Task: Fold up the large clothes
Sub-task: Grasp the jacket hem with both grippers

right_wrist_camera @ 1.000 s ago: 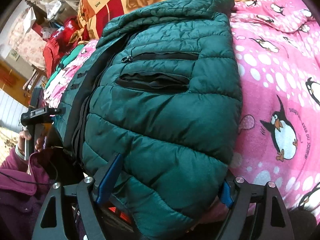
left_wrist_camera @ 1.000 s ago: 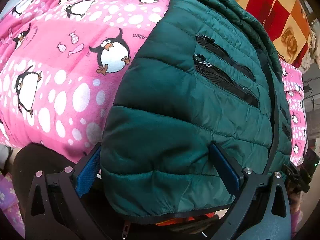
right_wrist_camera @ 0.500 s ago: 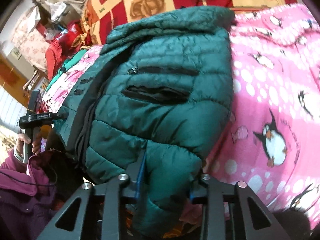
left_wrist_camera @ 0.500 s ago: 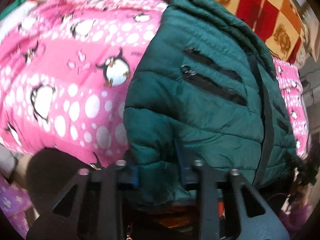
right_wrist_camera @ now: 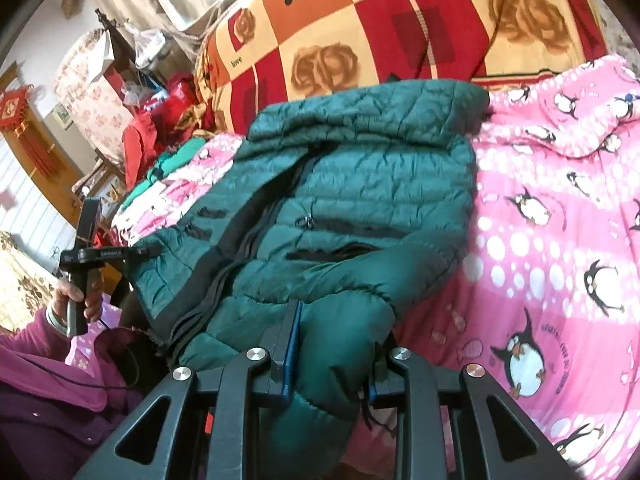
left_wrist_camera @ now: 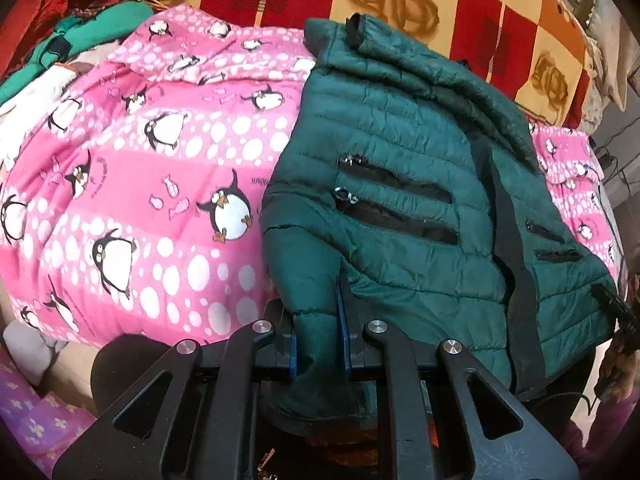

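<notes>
A pink penguin-print blanket (left_wrist_camera: 132, 184) covered the bed, and behind it rose a red, orange and cream checked quilt with roses (right_wrist_camera: 360, 40) bearing the word "love". On the blanket lay the dark green quilted puffer jacket (left_wrist_camera: 400, 184), front side up, its collar toward the quilt and its hem toward the cameras, with a black front placket (left_wrist_camera: 504, 216) running down its middle and two zipped pockets (left_wrist_camera: 396, 208) on each half. The left gripper (left_wrist_camera: 320, 340) had just been closing and was clamped on a bunched fold of the jacket's hem corner; the green fabric was squeezed between its blue pads (left_wrist_camera: 344, 344) and bulged out above and below them. The right gripper (right_wrist_camera: 328, 368) had likewise just been closing, and a thicker wad of the hem's other corner sat pinched between its fingers (right_wrist_camera: 290, 340), the padded cloth swelling past the tips and hanging down beneath. In both wrist views the held corners were raised off the blanket while the rest of the jacket rested flat on it. In the right wrist view a hand (right_wrist_camera: 74, 300) in a magenta sleeve (right_wrist_camera: 44, 360) gripped the handle of the left gripper beside the jacket's edge. Green and red clothing (right_wrist_camera: 160, 152) was heaped at the blanket's far side, near the quilt.
</notes>
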`<state>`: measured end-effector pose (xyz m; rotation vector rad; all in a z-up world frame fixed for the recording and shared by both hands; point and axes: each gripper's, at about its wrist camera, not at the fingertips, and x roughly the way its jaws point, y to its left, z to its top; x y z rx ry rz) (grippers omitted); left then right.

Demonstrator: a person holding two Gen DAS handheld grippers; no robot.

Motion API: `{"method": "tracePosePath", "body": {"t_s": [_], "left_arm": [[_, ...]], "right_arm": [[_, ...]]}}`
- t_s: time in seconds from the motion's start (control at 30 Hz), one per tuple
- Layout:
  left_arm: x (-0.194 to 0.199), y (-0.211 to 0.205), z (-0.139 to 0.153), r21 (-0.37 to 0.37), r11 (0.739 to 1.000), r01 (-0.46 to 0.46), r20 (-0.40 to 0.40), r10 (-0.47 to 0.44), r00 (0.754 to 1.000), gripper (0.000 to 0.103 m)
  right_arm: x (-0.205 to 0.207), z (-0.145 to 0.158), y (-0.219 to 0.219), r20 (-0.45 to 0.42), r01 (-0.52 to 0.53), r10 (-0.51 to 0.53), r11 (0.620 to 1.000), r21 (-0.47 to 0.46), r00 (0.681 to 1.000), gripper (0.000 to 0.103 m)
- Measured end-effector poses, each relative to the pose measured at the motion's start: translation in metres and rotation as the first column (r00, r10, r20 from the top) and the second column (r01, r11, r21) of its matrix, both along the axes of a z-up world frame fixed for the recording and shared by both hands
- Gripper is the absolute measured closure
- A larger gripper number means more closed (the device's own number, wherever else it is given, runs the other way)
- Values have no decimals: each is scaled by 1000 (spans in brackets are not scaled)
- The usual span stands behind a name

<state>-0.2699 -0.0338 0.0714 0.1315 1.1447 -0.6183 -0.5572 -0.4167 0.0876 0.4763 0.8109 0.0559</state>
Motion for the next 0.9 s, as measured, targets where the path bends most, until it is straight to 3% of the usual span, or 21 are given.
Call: {"method": "tracePosePath", "body": {"t_s": [0.5,0.9], "left_arm": [[28,-10,61,-165,986,-31,112,50,992,89],[66,-52,79,-159,987,-33,211,67,975,89]], "right_arm": [[23,38,-26,103,101,-101,995,7,990,79],[65,59,-52,126,162,-155,986,-47,980,79]]}}
